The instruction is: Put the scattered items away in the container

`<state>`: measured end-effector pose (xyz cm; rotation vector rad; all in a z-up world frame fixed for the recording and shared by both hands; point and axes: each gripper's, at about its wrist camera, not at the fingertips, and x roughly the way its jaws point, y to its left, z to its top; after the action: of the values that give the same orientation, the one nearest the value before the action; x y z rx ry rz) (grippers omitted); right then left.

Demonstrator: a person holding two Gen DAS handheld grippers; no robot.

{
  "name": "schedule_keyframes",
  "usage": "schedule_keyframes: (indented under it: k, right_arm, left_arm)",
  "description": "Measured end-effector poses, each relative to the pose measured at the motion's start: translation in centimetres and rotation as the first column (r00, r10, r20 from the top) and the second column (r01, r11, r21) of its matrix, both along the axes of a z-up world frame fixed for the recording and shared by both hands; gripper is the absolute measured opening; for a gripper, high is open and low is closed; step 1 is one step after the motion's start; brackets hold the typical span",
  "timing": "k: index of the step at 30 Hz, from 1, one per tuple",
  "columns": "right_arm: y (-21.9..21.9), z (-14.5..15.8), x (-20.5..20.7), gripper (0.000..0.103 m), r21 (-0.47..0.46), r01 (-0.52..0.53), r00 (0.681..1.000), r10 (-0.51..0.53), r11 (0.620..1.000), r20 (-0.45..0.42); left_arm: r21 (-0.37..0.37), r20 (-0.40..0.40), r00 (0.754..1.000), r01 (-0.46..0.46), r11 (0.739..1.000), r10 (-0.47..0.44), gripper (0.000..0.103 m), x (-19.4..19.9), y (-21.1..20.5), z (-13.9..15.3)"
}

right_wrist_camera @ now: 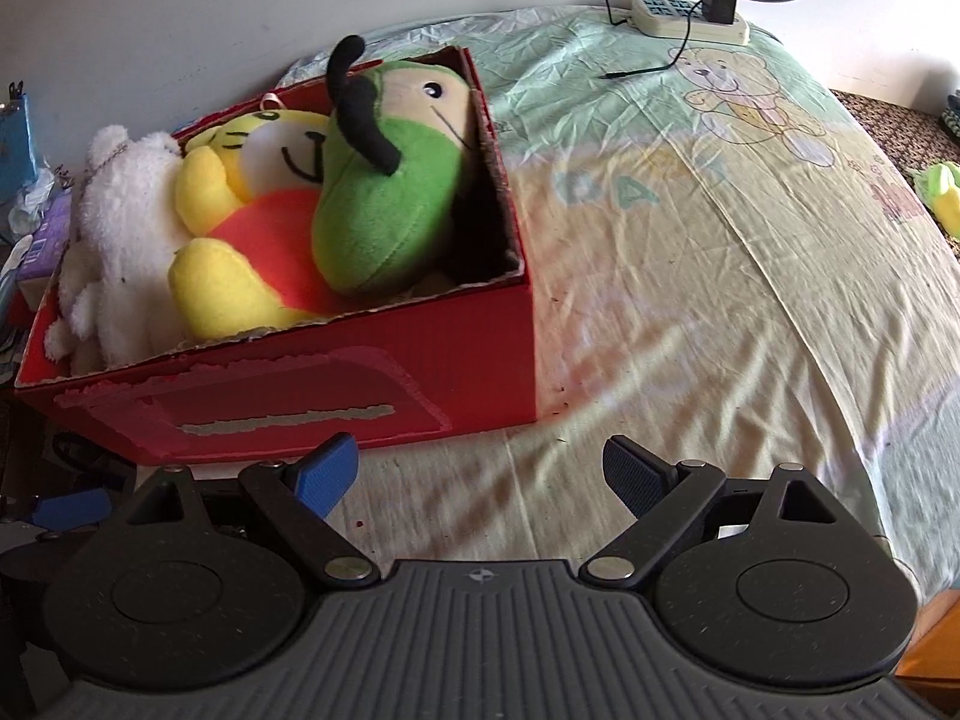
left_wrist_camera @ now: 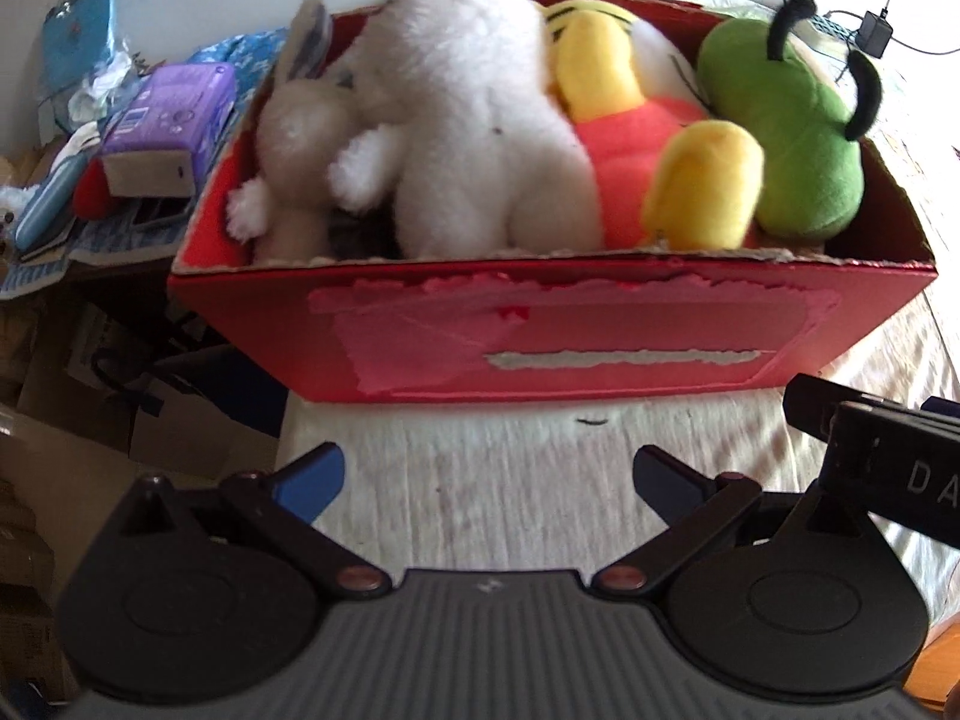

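Note:
A red cardboard box stands on the bed and holds several plush toys. Inside lie a white rabbit, a yellow tiger in a red shirt and a green bug-like plush. My left gripper hangs open in front of the box's near wall, nothing between its blue pads. My right gripper is open too, low over the sheet by the box's right front corner. Another green-yellow plush lies at the far right edge of the bed.
The bed sheet spreads to the right of the box. A power strip with a charger and cables sits at the bed's far end. Left of the box is clutter: a purple pack, blue items and cardboard boxes below.

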<state>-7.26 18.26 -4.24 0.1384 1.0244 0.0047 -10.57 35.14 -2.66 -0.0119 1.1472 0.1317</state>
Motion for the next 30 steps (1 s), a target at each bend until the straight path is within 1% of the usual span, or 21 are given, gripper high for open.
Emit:
schedule_keyframes:
  k: [3, 7, 15, 23, 30]
  right_arm:
    - [0.9, 0.0, 0.2, 0.091, -0.003, -0.021, 1.000, 0.021, 1.000, 0.001]
    - [2.0, -0.1, 0.4, 0.091, -0.005, -0.043, 0.999, 0.043, 0.999, -0.002]
    - [3.6, -0.5, 0.8, 0.091, -0.004, -0.080, 0.997, 0.080, 0.997, -0.009]
    - [4.4, -0.9, 1.0, 0.091, -0.001, -0.094, 0.995, 0.094, 0.996, -0.015]
    - [4.4, -0.9, 0.5, 0.091, -0.005, -0.084, 0.996, 0.084, 0.996, -0.006]
  left_arm:
    - [0.000, 0.002, 1.000, -0.019, 1.000, 0.019, 0.102, 0.0, 0.9, 0.1]
    - [0.001, 0.000, 0.999, -0.042, 0.999, 0.042, 0.102, 1.1, 0.4, -0.3]
    - [0.003, -0.009, 0.997, -0.076, 0.997, 0.076, 0.102, 0.6, 1.7, -0.4]
    - [0.003, -0.010, 0.996, -0.086, 0.996, 0.086, 0.102, 0.3, 2.6, -0.6]
    - [-0.002, -0.003, 0.997, -0.079, 0.997, 0.079, 0.102, 0.2, 2.5, -0.5]
